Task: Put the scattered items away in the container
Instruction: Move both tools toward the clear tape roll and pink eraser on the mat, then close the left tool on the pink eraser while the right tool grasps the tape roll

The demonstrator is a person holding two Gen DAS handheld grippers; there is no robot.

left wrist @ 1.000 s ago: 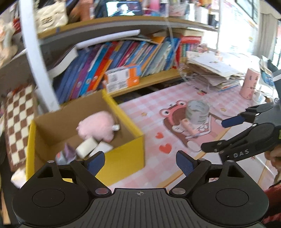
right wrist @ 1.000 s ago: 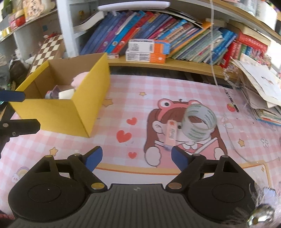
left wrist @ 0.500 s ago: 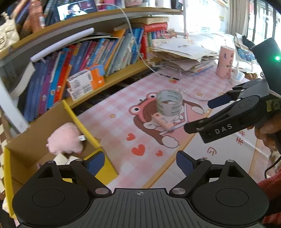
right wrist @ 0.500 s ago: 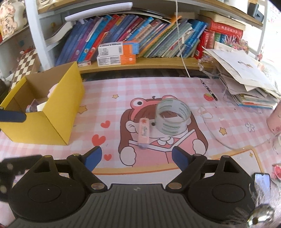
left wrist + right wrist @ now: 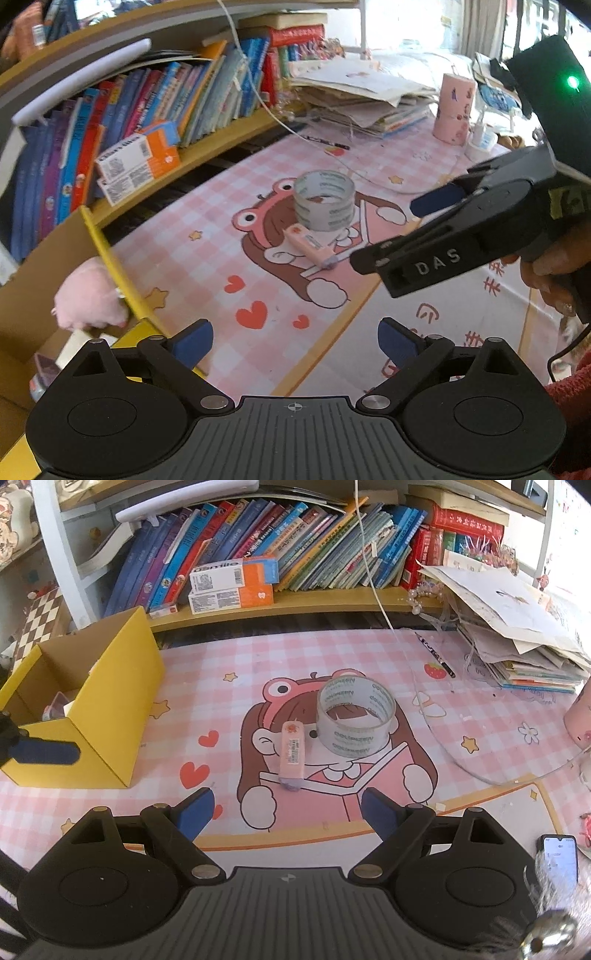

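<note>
A clear tape roll (image 5: 356, 720) stands on the pink cartoon mat, with a pink eraser (image 5: 292, 754) lying just left of it. Both also show in the left wrist view, the tape roll (image 5: 324, 205) and the eraser (image 5: 310, 245). The yellow cardboard box (image 5: 110, 716) sits at the left and holds a pink plush (image 5: 90, 295) and small items. My right gripper (image 5: 287, 812) is open and empty, just short of the eraser. My left gripper (image 5: 295, 338) is open and empty beside the box's corner (image 5: 110, 251).
A bookshelf (image 5: 295, 554) with books and orange-white cartons (image 5: 232, 581) runs along the back. A paper stack (image 5: 517, 635) lies at right, a pink cup (image 5: 453, 109) beyond it. A white cable (image 5: 399, 635) hangs down over the mat. A phone (image 5: 559, 858) lies at front right.
My left gripper has swung right, away from the box, so the tape and eraser are now centred. My right gripper has moved closer to the eraser. Both stay open.
</note>
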